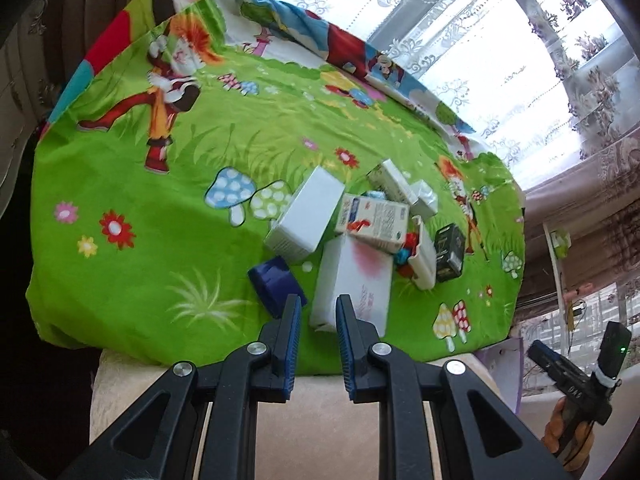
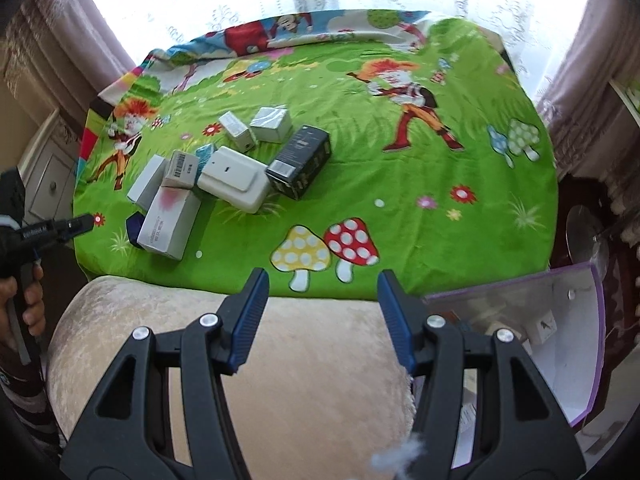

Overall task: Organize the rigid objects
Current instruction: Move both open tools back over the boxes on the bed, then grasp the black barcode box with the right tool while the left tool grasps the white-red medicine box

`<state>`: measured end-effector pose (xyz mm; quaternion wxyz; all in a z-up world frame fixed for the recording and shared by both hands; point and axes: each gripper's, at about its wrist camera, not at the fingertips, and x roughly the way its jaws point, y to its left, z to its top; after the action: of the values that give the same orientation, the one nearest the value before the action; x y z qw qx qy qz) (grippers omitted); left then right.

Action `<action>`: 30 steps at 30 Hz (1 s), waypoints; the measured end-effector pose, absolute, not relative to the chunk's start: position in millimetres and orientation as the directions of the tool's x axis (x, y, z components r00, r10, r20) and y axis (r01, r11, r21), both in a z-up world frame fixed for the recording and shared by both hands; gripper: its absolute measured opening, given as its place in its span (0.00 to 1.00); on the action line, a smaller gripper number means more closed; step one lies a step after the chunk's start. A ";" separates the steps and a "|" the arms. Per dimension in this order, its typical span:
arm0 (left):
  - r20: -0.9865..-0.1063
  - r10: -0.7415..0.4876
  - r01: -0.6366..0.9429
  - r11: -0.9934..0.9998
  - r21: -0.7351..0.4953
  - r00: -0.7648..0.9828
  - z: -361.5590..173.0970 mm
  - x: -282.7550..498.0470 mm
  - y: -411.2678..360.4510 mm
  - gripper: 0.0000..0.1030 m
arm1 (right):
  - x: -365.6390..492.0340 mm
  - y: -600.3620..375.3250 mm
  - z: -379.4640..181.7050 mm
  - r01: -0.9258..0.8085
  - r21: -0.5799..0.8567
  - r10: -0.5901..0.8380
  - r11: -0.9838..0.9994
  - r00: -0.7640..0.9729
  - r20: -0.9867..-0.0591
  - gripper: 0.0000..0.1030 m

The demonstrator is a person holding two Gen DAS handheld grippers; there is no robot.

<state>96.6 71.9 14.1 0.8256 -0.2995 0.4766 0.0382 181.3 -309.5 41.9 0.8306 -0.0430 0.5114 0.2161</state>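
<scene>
A pile of small boxes lies on a green cartoon cloth [image 1: 160, 208]. It includes a white box with a pink mark [image 1: 352, 284], a dark blue box [image 1: 276, 286], a printed carton [image 1: 374, 220], a plain white box [image 1: 304, 216] and a black box [image 1: 450, 252]. My left gripper [image 1: 319, 300] hovers at the cloth's near edge, just before the pink-marked box; its jaws are nearly together with nothing between them. My right gripper [image 2: 323, 274] stands open and empty over the near edge, well right of the pile, where the black box [image 2: 300, 162] and a white flat case [image 2: 236, 180] lie.
A beige plush armrest [image 2: 200, 320] runs under both grippers. A purple-edged white bin [image 2: 576, 320] with a few items in it stands at the lower right. Lace curtains and a window are behind the cloth. A hand [image 2: 28, 300] holds the left gripper's handle.
</scene>
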 end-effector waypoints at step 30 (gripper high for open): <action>-0.823 -0.384 -0.257 0.819 -0.513 0.418 -15.3 222.0 32.8 0.89 | 256.6 -220.1 -10.8 -0.381 0.259 0.356 0.887 0.210 -0.911 0.70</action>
<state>222.0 32.8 -15.3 0.7875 -0.2981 0.5379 -0.0405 256.6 -220.1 -10.8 0.7778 -0.0110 0.5820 0.2370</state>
